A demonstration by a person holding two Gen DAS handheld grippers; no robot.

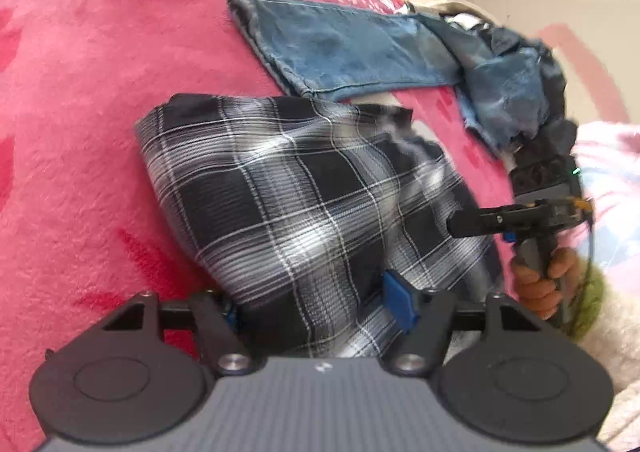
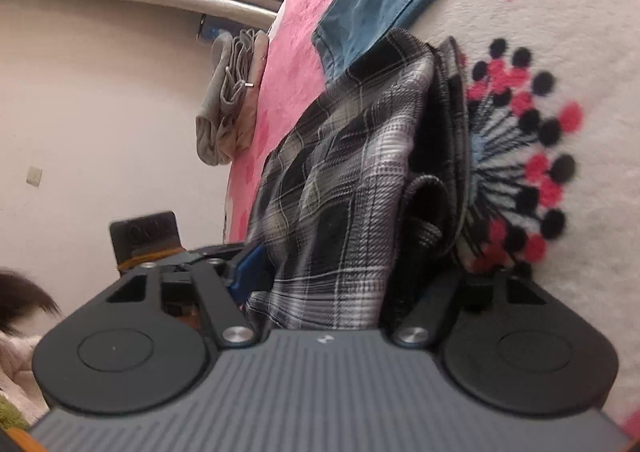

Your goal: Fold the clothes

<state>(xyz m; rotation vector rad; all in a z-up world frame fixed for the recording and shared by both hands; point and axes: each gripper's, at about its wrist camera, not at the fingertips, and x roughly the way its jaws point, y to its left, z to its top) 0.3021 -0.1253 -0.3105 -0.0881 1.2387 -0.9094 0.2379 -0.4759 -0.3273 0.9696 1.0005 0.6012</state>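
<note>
On pink fleece blanket (image 1: 80,112): plaid shirt (image 1: 304,188), thin woven black-and-white check, folded into rumpled oblong, long axis running from left gripper (image 1: 320,304) toward far folded edge. Left tongs parted, near hem between fingers, grip not discernible. Right gripper (image 2: 344,288) likewise straddling bunched shirt cloth, clamping not discernible. Beyond: faded blue jeans (image 1: 344,48), stiff denim, laid crosswise just past shirt. Grey garment (image 2: 228,100) draped over bed edge
</note>
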